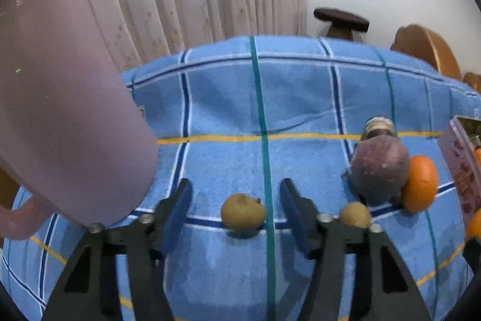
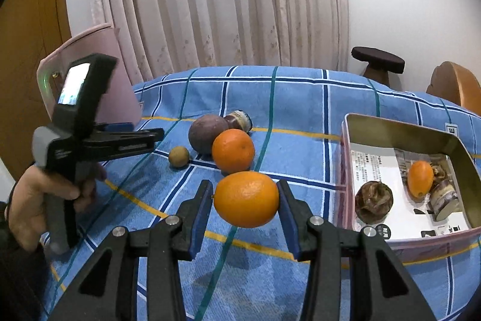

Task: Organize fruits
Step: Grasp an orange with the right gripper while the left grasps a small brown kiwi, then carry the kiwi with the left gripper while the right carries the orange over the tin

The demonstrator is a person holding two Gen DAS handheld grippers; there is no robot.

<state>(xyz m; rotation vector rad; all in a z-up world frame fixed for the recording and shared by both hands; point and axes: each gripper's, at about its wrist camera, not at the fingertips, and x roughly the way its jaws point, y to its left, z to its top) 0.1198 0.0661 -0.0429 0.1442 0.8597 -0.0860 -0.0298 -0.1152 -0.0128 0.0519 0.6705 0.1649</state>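
Note:
My right gripper [image 2: 246,200] is shut on an orange [image 2: 246,199] and holds it above the blue checked cloth. A second orange [image 2: 233,150], a purple round fruit [image 2: 207,133], a dark ridged fruit [image 2: 240,119] and a small brown fruit [image 2: 179,156] lie behind it. My left gripper [image 1: 237,205] is open, with a small brown fruit [image 1: 243,212] lying between its fingers on the cloth. A second small brown fruit [image 1: 354,214] lies just right of it. A tin box [image 2: 399,134] at the right holds an orange [image 2: 420,178] and brown fruits [image 2: 373,201].
A pink container [image 1: 60,116] stands at the left, close to my left gripper. In the left wrist view the purple fruit [image 1: 379,170] and an orange [image 1: 421,183] lie to the right. A dark stool [image 2: 377,60] and a wooden chair [image 2: 454,86] stand beyond the table's far edge.

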